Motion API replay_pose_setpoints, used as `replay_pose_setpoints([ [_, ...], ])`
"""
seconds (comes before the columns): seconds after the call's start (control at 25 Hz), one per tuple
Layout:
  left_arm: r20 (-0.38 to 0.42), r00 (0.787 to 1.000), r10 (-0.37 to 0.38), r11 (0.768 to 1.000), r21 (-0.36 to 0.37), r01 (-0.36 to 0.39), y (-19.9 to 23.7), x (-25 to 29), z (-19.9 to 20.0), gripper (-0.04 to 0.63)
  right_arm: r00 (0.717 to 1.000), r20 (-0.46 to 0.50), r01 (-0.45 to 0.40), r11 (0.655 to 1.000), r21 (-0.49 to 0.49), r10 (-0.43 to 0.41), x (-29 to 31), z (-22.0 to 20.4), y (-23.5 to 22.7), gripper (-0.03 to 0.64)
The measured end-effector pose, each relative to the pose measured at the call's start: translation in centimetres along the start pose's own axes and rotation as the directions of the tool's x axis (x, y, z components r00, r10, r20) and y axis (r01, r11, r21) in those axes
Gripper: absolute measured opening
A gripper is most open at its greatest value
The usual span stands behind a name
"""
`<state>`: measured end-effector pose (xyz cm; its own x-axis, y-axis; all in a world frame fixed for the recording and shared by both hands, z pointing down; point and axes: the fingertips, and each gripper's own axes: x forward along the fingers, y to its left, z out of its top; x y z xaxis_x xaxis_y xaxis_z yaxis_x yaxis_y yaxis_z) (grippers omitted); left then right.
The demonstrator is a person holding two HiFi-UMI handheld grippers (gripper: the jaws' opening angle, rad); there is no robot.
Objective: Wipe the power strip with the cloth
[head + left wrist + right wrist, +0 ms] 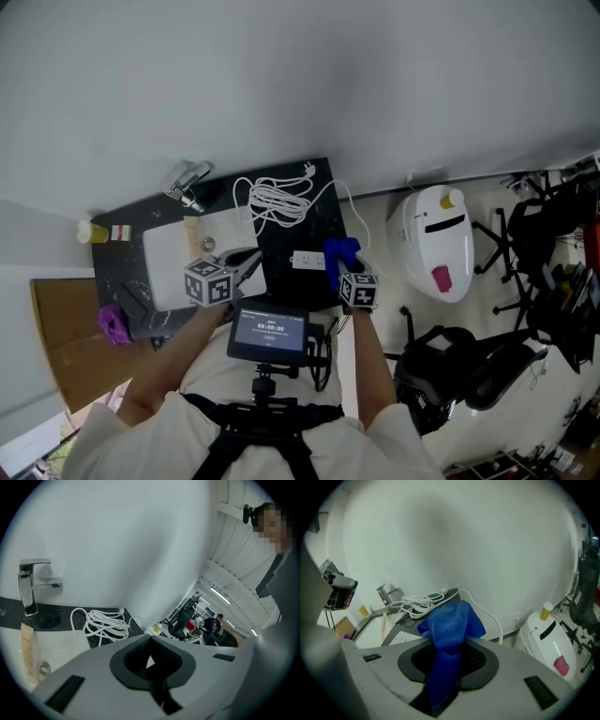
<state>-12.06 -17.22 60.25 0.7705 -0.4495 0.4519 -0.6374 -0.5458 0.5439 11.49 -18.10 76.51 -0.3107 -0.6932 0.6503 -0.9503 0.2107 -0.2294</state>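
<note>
On the left, the grey left gripper (246, 266) hovers over the black bench (286, 244), jaws together and empty. The flat white power strip (307, 261) lies mid-bench, just beside the right gripper (449, 670), whose jaws are clamped on a blue woven cloth (449, 630). Wiping looks about to begin; next, lower the cloth onto the strip.

Person is wearing white short-sleeved shirt (150, 436), black chest harness (267, 419); left gripper (252, 259), right gripper (340, 268) are carrying black-and-white marker cubes (208, 281).
</note>
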Motion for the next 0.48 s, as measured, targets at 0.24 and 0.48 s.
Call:
replay_pose_setpoints([
  [0.24,0.003,1.000,-0.002,1.000,0.002,0.002,-0.1,0.0,0.0,0.009,1.000,0.005,0.027,1.000,0.006,-0.027,-0.6,-0.1,-1.1,0.107],
  [0.48,0.008,1.000,-0.001,1.000,0.000,0.001,-0.1,-0.3,0.2,0.009,0.998,0.012,0.054,0.998,0.018,-0.054,-1.2,-0.3,-2.4,0.107],
])
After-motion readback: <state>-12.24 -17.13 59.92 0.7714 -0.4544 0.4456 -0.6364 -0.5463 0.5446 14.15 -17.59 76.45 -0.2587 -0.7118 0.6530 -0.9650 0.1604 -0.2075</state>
